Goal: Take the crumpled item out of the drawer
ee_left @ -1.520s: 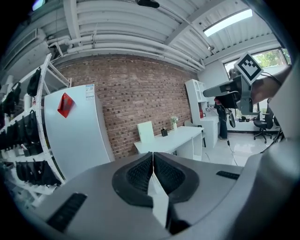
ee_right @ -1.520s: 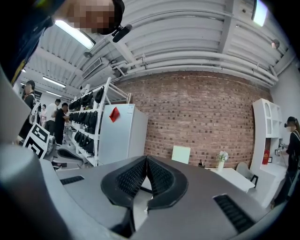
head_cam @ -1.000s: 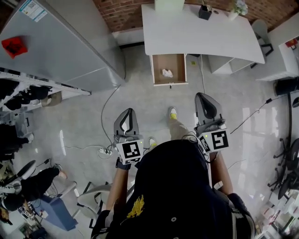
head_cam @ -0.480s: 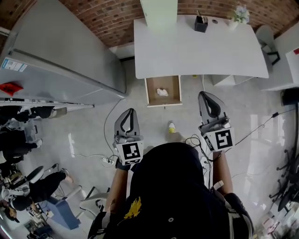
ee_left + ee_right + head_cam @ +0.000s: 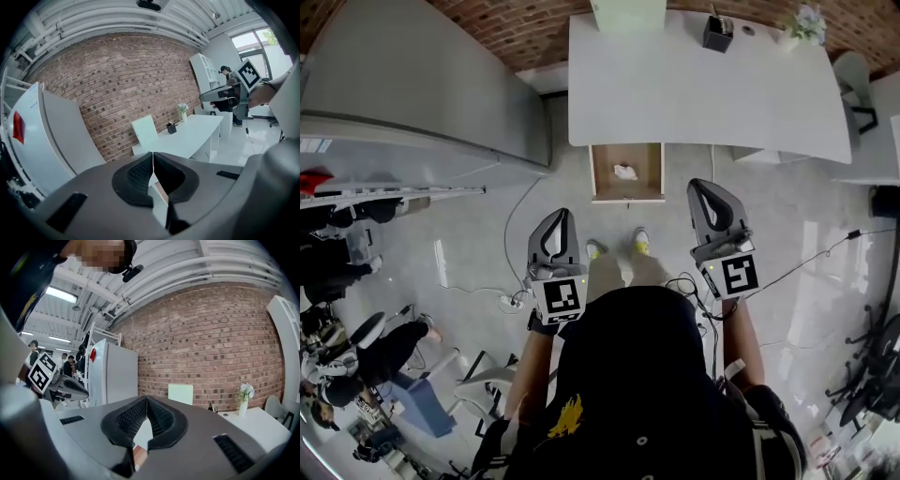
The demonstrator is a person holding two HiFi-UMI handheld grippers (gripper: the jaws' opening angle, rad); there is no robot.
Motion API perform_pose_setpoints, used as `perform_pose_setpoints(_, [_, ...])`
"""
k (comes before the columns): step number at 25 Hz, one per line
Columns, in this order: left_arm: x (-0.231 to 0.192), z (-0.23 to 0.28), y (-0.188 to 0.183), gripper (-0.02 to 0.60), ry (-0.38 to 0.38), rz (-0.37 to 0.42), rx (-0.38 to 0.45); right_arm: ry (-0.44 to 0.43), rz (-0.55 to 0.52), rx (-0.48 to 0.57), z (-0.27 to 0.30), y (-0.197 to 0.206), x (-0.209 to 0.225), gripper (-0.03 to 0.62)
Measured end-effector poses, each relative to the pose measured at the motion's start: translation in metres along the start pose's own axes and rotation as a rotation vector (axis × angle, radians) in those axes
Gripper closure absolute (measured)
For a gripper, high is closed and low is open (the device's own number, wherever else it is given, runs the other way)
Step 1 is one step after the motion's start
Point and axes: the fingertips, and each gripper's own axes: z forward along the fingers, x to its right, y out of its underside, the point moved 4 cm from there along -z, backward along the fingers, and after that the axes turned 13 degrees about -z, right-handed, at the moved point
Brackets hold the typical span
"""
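**Around the Room**

We are looking down on a white desk [image 5: 712, 84] standing against a brick wall [image 5: 506, 28]. A black pen pot [image 5: 717, 33] and a vase of flowers [image 5: 804, 21] are sitting at its far edge, apart. A grey fridge [image 5: 422, 84] is standing left of the desk. A power strip [image 5: 511, 302] is lying on the glossy floor [image 5: 806, 216], its cable running toward the fridge. A person [image 5: 380, 356] is sitting at lower left.
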Motion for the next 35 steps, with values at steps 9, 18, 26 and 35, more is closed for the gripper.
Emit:
perform_pose_setpoints(9, [-0.019,0.025,0.014,0.561,0.053,-0.034,0.002,-0.009,-0.027,-0.118,0.017,0.017,-0.017,0.563])
perform_pose_setpoints(18, [-0.042,0.057,0.026,0.561,0.100,-0.077,0.028,-0.082,-0.067,-0.215,0.064,0.047,-0.042,0.466])
perform_pose_setpoints(26, [-0.060,0.082,0.085,0.561,0.097,-0.174,-0.030,-0.218,-0.036,-0.447,0.125,0.160,-0.084,0.344])
perform_pose_setpoints(35, [-0.072,0.139,0.154,0.561,0.102,-0.228,-0.082,-0.258,0.033,-0.647,0.190,0.326,-0.124,0.338])
